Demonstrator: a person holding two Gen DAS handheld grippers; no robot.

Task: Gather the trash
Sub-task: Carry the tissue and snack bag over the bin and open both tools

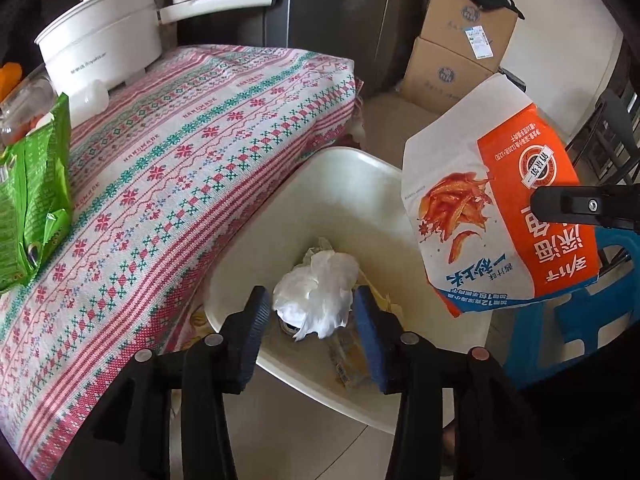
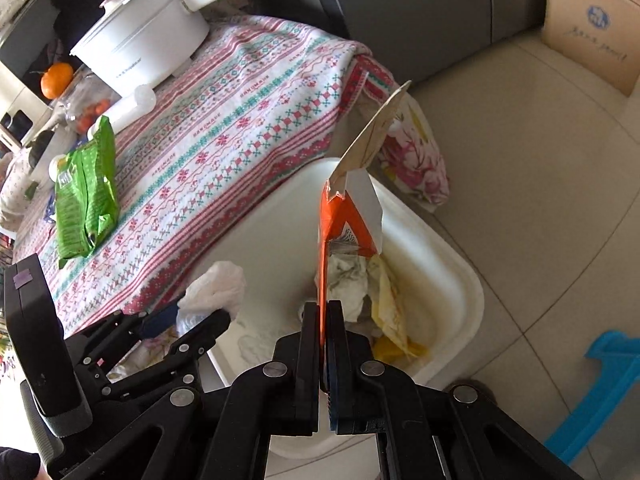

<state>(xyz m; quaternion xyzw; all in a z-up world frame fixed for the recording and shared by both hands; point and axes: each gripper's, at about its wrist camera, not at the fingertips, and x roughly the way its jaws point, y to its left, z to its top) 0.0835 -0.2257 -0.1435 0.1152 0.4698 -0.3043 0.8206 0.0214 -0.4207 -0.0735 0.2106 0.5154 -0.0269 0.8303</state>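
Our right gripper (image 2: 323,312) pinches the orange snack bag (image 2: 340,224) by its thin edge; light and floppy. Our left gripper (image 1: 312,308) stands open around the soft white tissue wad (image 1: 316,292), above the bin (image 1: 352,168).

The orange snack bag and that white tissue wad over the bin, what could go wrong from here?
1. The white tissue wad sits between the left gripper's parted fingers; it may cling to a pad instead of falling into the cream bin.
2. The right gripper pinches the orange snack bag at one edge, and the bag looks tall beside the bin's rim; on release it could tip outside onto the floor.
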